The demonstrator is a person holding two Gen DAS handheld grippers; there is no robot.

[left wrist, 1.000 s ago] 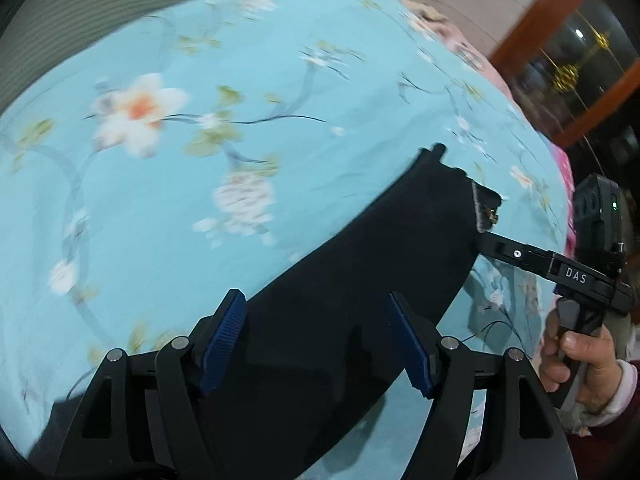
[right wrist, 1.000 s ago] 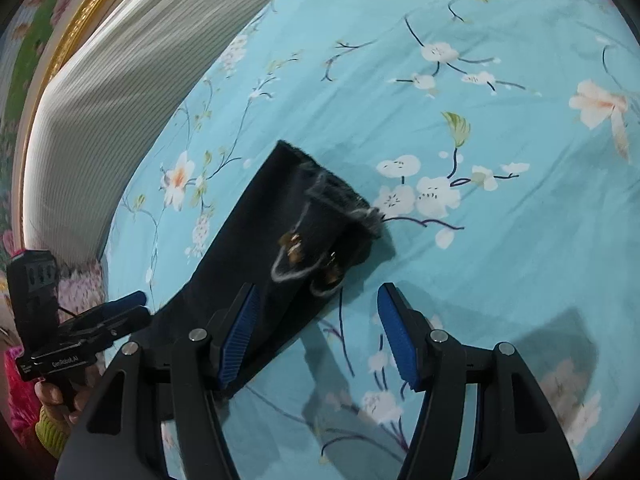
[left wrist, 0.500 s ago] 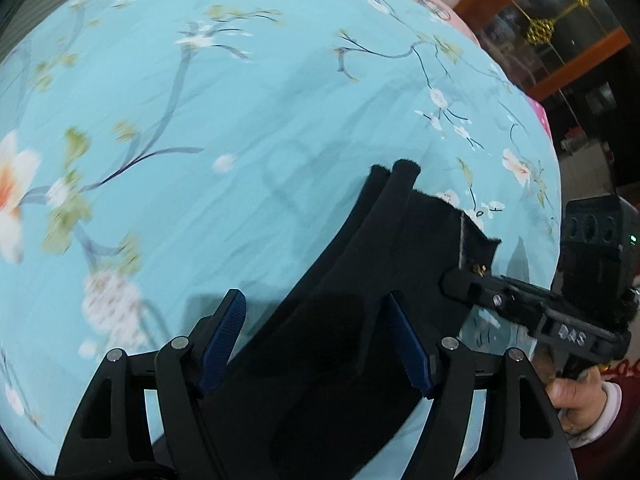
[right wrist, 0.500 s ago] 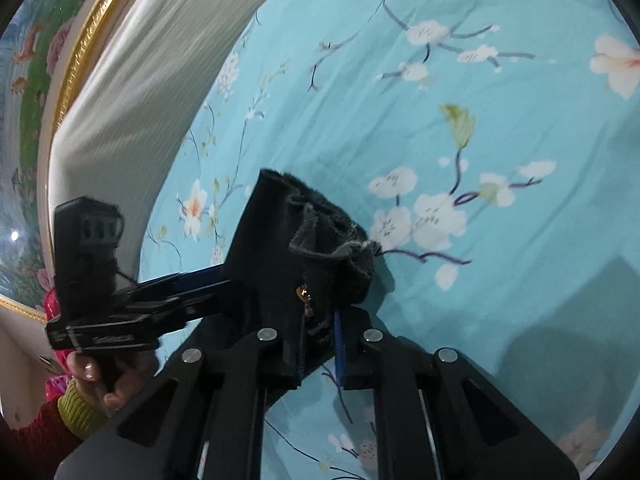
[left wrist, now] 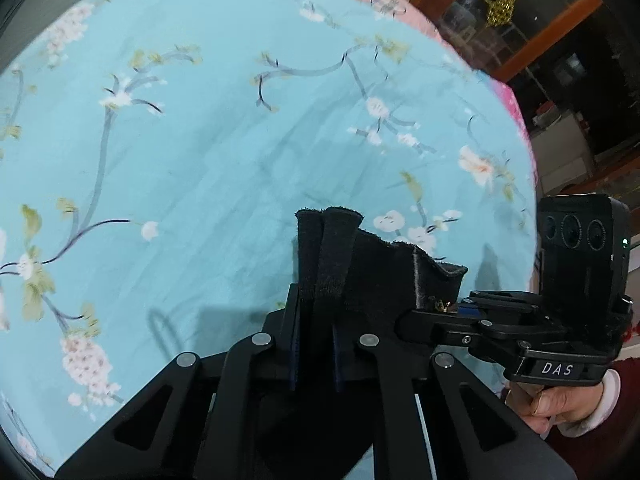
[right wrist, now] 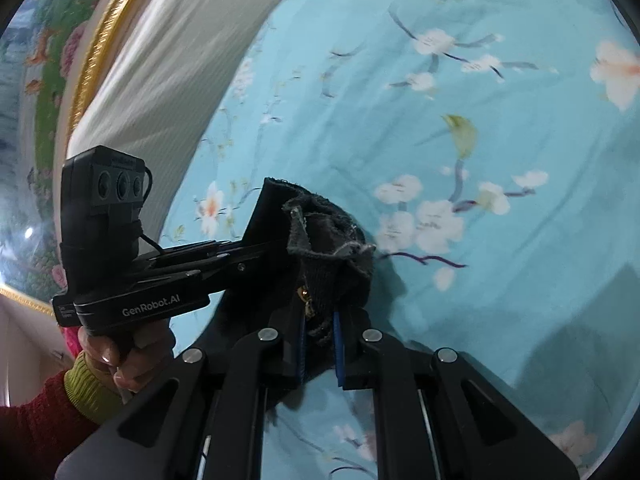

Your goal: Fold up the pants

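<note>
A: Pants point(left wrist: 376, 276), dark fleecy cloth, one end bunched and lifted just above the blue floral bedsheet point(left wrist: 200, 160). Rest of the garment runs back under the claws, out of view.

B: Handling estimate?

A: Soft, limp, light. No stiffness; anything unheld should sag. The napped surface looks grippy rather than slick, so slip risk seems low. Not fragile. Small brass-coloured hardware near the edge, probably a zip or fastener; keep the pads off it.

B: Grip status?

A: Left claw point(left wrist: 314, 344): jaws closing, a doubled band of cloth already pinched between them, its edge standing up past the tips. Right claw point(right wrist: 320, 354): closed down on a wad of the same end, beside the brass piece. Seen from the left wrist camera, the right claw sits close alongside, on the adjacent corner.

B: Better hold points?

A: Judgement: corners of this end, through all layers, as now. Pinching one layer only would let the others drop and skew the fold.

B: Surroundings?

A: Pale padded headboard point(right wrist: 168, 60) beyond the sheet; a hand point(right wrist: 128, 356) on each handle.
</note>
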